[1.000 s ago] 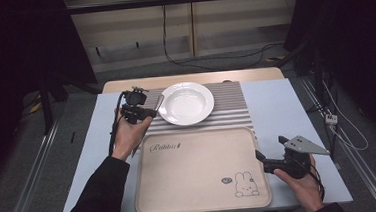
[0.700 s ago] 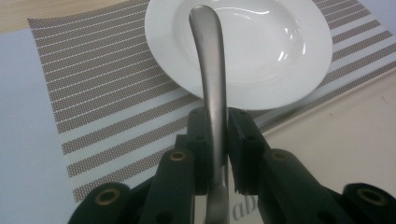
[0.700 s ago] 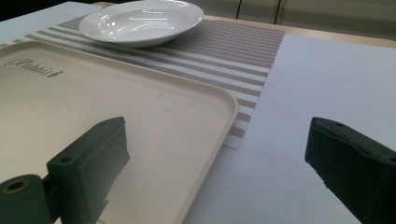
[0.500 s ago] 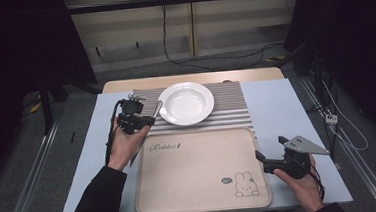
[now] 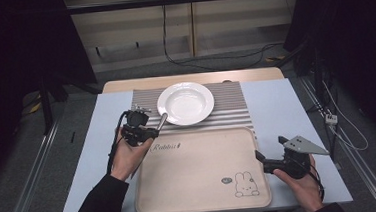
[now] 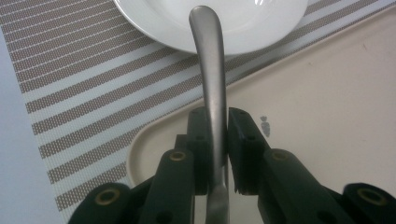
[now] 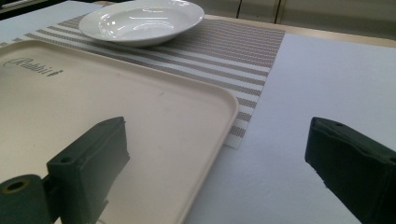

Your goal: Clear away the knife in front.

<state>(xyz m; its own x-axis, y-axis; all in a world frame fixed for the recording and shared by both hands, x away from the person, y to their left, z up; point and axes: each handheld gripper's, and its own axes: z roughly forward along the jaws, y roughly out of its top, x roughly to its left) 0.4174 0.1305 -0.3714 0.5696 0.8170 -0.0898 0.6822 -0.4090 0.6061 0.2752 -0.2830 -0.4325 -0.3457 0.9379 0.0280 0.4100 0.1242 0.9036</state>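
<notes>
My left gripper (image 5: 147, 133) (image 6: 218, 125) is shut on a metal utensil (image 5: 161, 122) (image 6: 212, 79), gripped edge-on by its handle. The rounded end of the handle points at the white plate (image 5: 186, 103) (image 6: 243, 28) and reaches its near rim. The utensil's working end is hidden behind the jaws. This gripper hovers over the far left corner of the beige tray (image 5: 201, 175) (image 6: 327, 93). At the tray's right edge my right gripper (image 5: 262, 162) (image 7: 217, 140) sits low on the table, open, with nothing between its jaws.
The plate stands on a striped placemat (image 5: 234, 108) (image 7: 233, 46) beyond the tray. A pale blue cloth (image 5: 281, 104) (image 7: 327, 84) covers the table on both sides. The tray's inside is bare except for a printed rabbit (image 5: 245, 184).
My left hand has drawn back from the plate's left side toward the near edge, carrying the utensil and sinking a little. The right hand has stayed still.
</notes>
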